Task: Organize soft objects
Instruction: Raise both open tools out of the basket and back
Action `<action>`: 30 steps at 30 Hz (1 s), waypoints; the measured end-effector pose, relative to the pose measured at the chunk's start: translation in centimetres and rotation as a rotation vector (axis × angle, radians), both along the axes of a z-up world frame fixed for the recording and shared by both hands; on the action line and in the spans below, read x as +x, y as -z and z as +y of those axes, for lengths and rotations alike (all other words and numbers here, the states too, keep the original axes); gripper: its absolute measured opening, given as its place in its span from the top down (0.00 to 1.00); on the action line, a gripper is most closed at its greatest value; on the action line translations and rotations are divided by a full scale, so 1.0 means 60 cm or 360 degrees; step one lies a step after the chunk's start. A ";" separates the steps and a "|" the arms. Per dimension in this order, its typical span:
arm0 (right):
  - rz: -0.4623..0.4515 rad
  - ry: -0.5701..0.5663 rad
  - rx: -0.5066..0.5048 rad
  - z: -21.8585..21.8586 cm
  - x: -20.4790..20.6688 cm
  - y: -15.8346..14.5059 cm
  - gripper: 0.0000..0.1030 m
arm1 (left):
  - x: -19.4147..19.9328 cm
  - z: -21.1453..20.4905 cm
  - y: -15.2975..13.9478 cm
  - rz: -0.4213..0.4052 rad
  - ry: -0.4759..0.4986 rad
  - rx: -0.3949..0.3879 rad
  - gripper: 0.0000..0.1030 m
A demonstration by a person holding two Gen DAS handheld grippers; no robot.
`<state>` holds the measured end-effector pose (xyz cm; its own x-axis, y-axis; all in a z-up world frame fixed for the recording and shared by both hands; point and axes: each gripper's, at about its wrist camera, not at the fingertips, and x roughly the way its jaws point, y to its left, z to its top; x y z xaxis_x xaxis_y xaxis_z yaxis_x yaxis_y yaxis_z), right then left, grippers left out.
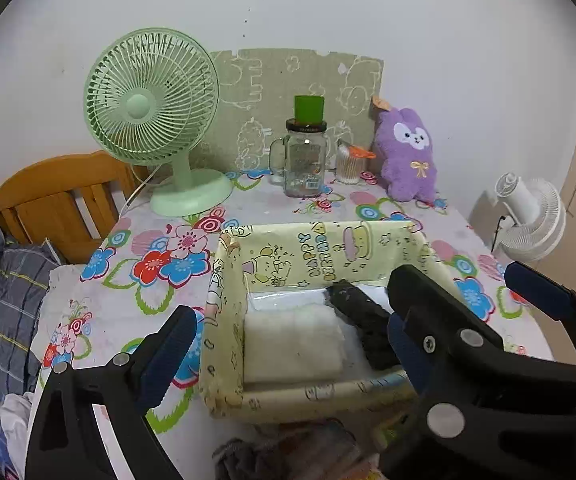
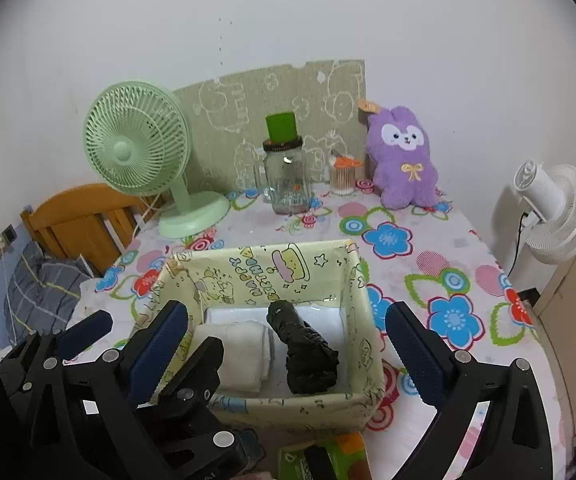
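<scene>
Two soft things lie side by side inside the yellow box (image 2: pixel 360 292) printed with cartoon figures: a folded white towel (image 2: pixel 243 354) on the left and a crumpled black bundle (image 2: pixel 308 354) on the right, touching or nearly touching along the middle. The box stands open-topped on the table (image 2: pixel 440 248), which is covered with a cloth of bright flowers.

Both grippers hover above the near edge of the box, pointing down toward it. The left gripper (image 1: pixel 292 316) has its jaws spread wide, with nothing pressed between its blue pads; in its own view the towel (image 1: pixel 292 346) and the black bundle (image 1: pixel 362 320) show in the gap, lying free in the box (image 1: pixel 223 280). The right gripper (image 2: pixel 288 340) likewise stands wide, its pads apart on either side of the box's contents and gripping nothing. Each gripper is visible in the other's view, the left one low on the left of the right wrist's picture, the right one on the right of the left wrist's.

At the far side of the table, against the wall, stand a green fan (image 2: pixel 137 140), a glass jar (image 2: pixel 288 178) with a green cup on its lid, a small pot of cotton swabs (image 2: pixel 344 178) and a purple plush toy (image 2: pixel 402 158). A white fan (image 2: pixel 556 212) stands off the table to the right, and a wooden headboard (image 2: pixel 79 220) shows to the left.
</scene>
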<state>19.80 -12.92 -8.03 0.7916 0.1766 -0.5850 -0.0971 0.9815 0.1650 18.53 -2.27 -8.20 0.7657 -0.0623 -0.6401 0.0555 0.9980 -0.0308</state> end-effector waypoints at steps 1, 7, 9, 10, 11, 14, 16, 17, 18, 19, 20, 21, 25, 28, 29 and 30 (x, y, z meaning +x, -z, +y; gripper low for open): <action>-0.0010 0.0000 0.0000 -0.001 -0.006 -0.004 0.02 | -0.006 0.000 -0.004 -0.0010 0.0001 -0.0002 0.05; -0.0063 0.0017 -0.0024 -0.004 -0.041 -0.029 0.00 | -0.042 -0.002 -0.025 -0.0064 -0.0022 0.0005 0.00; -0.0076 0.0031 -0.0038 -0.005 -0.051 -0.037 0.00 | -0.052 -0.002 -0.031 -0.0078 -0.0023 0.0004 0.00; -0.0088 0.0027 -0.0039 -0.005 -0.058 -0.041 0.00 | -0.059 -0.002 -0.035 -0.0088 -0.0019 0.0001 0.00; -0.0098 0.0022 -0.0037 -0.006 -0.064 -0.044 0.00 | -0.065 -0.002 -0.038 -0.0095 -0.0017 -0.0002 0.00; -0.0124 0.0005 -0.0028 -0.008 -0.080 -0.054 0.00 | -0.081 -0.003 -0.046 -0.0114 -0.0013 -0.0006 0.00; -0.0141 0.0006 -0.0028 -0.009 -0.092 -0.060 0.00 | -0.092 -0.005 -0.053 -0.0133 -0.0023 0.0002 0.00; -0.0151 0.0017 -0.0037 -0.009 -0.098 -0.064 0.00 | -0.096 -0.005 -0.054 -0.0139 -0.0028 0.0006 0.00; -0.0161 0.0039 -0.0063 -0.009 -0.105 -0.068 0.00 | -0.101 -0.006 -0.056 -0.0143 -0.0034 0.0011 0.00; -0.0169 0.0059 -0.0087 -0.007 -0.112 -0.071 0.00 | -0.106 -0.007 -0.058 -0.0144 -0.0041 0.0015 0.00; -0.0186 0.0076 -0.0105 -0.007 -0.118 -0.074 0.00 | -0.110 -0.008 -0.058 -0.0148 -0.0041 0.0016 0.00; -0.0207 0.0091 -0.0122 -0.007 -0.128 -0.078 0.00 | -0.116 -0.008 -0.060 -0.0156 -0.0036 0.0012 0.00; -0.0243 0.0112 -0.0099 -0.014 -0.151 -0.086 0.00 | -0.138 -0.009 -0.067 -0.0178 -0.0027 -0.0010 0.00; -0.0254 0.0114 -0.0089 -0.017 -0.166 -0.091 0.00 | -0.155 -0.011 -0.072 -0.0206 -0.0040 0.0000 0.00; -0.0261 0.0110 -0.0089 -0.018 -0.172 -0.093 0.00 | -0.160 -0.012 -0.074 -0.0216 -0.0039 0.0003 0.00; -0.0262 0.0105 -0.0090 -0.018 -0.175 -0.094 0.00 | -0.166 -0.013 -0.075 -0.0223 -0.0033 -0.0002 0.00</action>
